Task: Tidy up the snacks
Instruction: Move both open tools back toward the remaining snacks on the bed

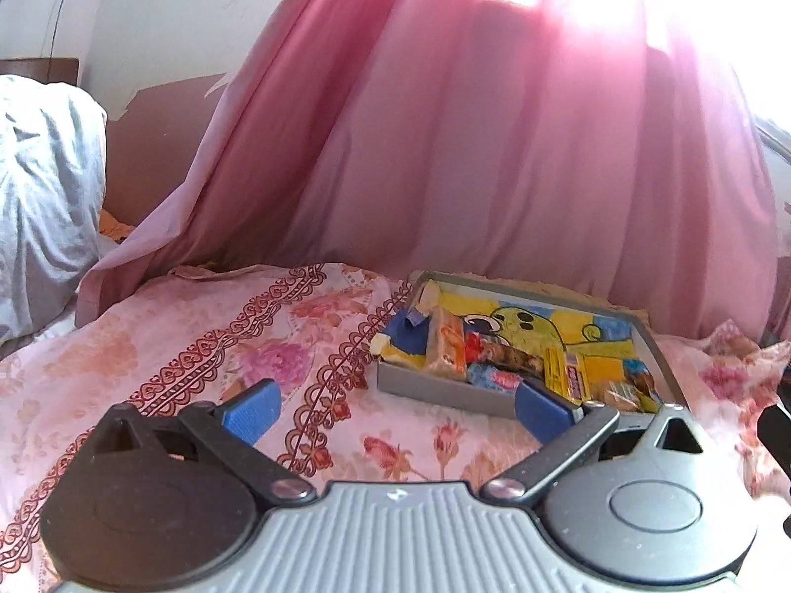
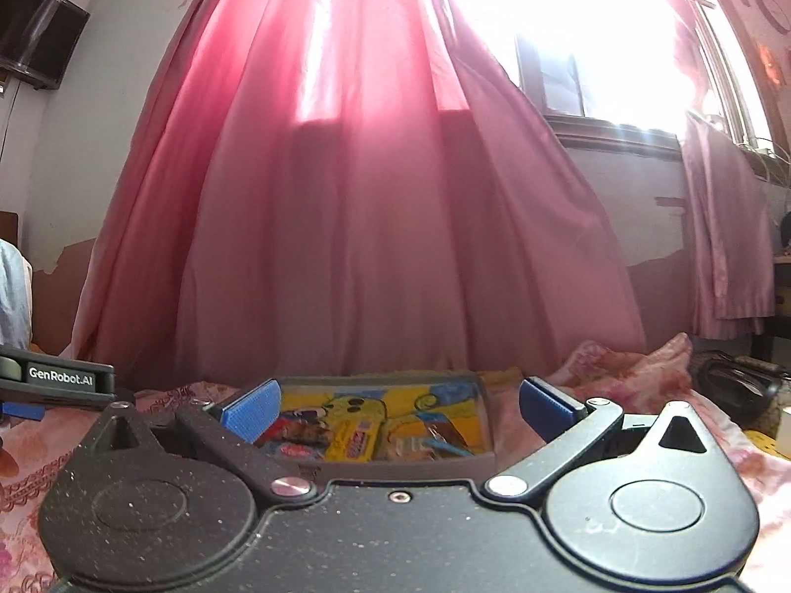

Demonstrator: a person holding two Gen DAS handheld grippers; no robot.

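Note:
A shallow grey tray (image 1: 435, 390) with a yellow cartoon picture on its floor lies on the floral bedspread. Several snack packets lie along its near side: an orange-and-white one (image 1: 447, 346), a light blue one (image 1: 497, 378) and a yellow one (image 1: 566, 373). My left gripper (image 1: 395, 412) is open just short of the tray's near wall, its right pad overlapping that wall, nothing between the fingers. In the right wrist view the same tray (image 2: 410, 467) sits directly ahead, with a yellow packet (image 2: 356, 437) inside. My right gripper (image 2: 400, 412) is open over the tray's near edge, empty.
A pink curtain (image 1: 469, 148) hangs right behind the tray, with a bright window (image 2: 593, 24) beyond. A grey pillow (image 1: 44, 197) lies at far left. The left gripper's body (image 2: 59, 378) shows at the left edge of the right wrist view. Dark objects (image 2: 736, 385) lie at right.

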